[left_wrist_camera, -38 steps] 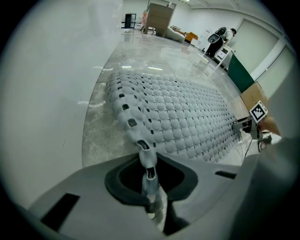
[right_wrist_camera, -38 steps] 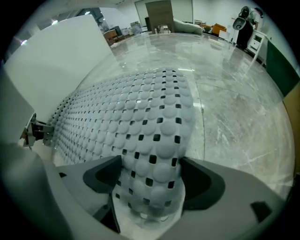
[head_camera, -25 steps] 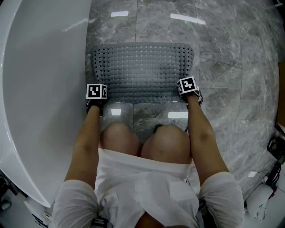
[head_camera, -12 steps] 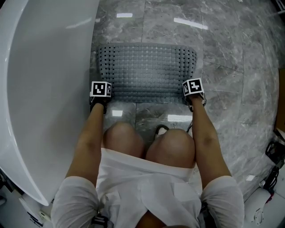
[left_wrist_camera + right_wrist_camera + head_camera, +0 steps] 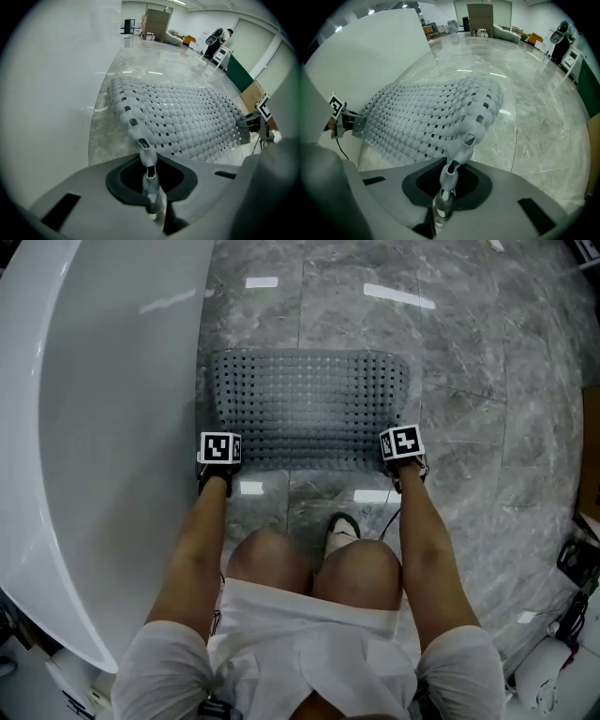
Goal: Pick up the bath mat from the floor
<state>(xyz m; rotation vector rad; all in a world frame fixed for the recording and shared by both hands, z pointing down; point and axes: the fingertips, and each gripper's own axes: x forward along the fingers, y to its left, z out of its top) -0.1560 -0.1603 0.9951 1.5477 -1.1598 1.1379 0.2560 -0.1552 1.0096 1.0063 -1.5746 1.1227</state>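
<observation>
bath mat [image 5: 307, 404] on floor [image 5: 469, 381], tight along tub [image 5: 112, 427], near edge raised. left gripper [image 5: 149, 180] pinched tight on near-left corner. right gripper [image 5: 446, 180] jaws just been closing, mat rim between them at near-right corner. both corners held = even peel-up, I reckon.

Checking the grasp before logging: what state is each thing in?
bath mat: near edge lifted at both corners, far edge on the floor.
left gripper: jaws shut on the mat's left corner.
right gripper: jaws have just been closing, now shut on the mat's right corner.
</observation>
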